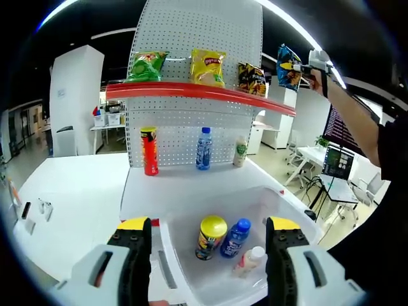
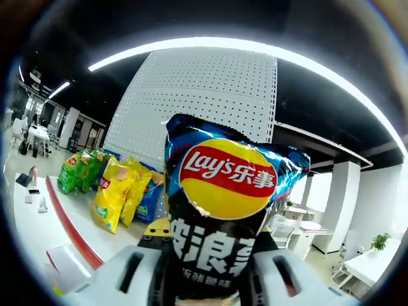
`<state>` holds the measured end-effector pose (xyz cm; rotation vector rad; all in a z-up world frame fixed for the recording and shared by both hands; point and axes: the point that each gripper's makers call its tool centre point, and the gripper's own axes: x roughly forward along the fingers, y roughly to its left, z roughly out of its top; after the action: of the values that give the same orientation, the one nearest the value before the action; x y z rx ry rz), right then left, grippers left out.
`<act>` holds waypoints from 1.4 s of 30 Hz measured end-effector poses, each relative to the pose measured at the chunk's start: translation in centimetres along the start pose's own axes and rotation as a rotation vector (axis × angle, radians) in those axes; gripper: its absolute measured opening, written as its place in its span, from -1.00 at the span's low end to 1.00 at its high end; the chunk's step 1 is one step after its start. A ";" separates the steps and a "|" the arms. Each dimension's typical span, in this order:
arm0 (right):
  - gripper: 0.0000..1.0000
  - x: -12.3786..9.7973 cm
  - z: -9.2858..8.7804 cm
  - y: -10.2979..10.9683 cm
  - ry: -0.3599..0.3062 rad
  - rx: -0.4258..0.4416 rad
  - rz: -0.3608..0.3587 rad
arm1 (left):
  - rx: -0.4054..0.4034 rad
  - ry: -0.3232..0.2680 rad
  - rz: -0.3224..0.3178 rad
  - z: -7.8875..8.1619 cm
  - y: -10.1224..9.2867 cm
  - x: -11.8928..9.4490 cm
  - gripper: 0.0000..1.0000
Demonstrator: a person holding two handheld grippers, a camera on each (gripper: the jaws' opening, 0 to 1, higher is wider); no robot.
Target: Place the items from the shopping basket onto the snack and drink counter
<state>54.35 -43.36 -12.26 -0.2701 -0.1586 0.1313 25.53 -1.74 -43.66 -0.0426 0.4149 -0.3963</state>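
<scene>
Right hand-held gripper [image 2: 207,271] is clamped on a blue chip bag [image 2: 223,210], held up by the red shelf [image 1: 197,92] beside three other bags. Left hand-held gripper [image 1: 207,255], jaws apart, hovers over the white basket [image 1: 280,204] holding a can [image 1: 210,236] and two bottles

- Basket [image 1: 191,280] on table [image 1: 76,191], between left gripper [image 1: 207,268] jaws, in front of counter [image 1: 191,185].
- In basket: can [image 1: 210,236] left, bottle [image 1: 235,237] just right of it, small bottle [image 1: 250,260] right and nearer.
- On counter: tube [image 1: 149,150] left, water bottle [image 1: 203,148] middle, drink [image 1: 240,152] right, all against pegboard [image 1: 191,38].
- On shelf [image 1: 197,92] above: three bags [image 1: 208,66] in a row.
- Right gripper [image 1: 312,62] up at shelf's right end, holding chip bag [image 2: 220,210] between its jaws.
- Right gripper view: chip bag in front, shelf bags to its left.
</scene>
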 end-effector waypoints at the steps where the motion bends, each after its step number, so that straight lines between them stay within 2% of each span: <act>1: -0.40 0.2 0.0 0.0 0.002 -0.002 0.000 | 0.000 0.000 0.001 0.0 0.0 0.0 0.45; 11: -0.40 2.5 -0.2 0.1 0.038 -0.009 0.016 | 0.005 -0.002 0.006 0.2 -0.1 -0.3 0.45; 35: -0.40 7.7 -4.0 -1.0 0.138 0.021 -0.010 | -0.017 -0.010 0.042 -0.6 0.3 -1.9 0.45; 42: -0.40 8.4 -5.1 -1.2 0.154 0.033 -0.019 | -0.016 -0.005 0.044 -0.8 0.1 -2.0 0.45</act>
<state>63.63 -44.56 -15.58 -0.2447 -0.0066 0.0934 23.62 -0.85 -43.61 -0.0503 0.4131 -0.3494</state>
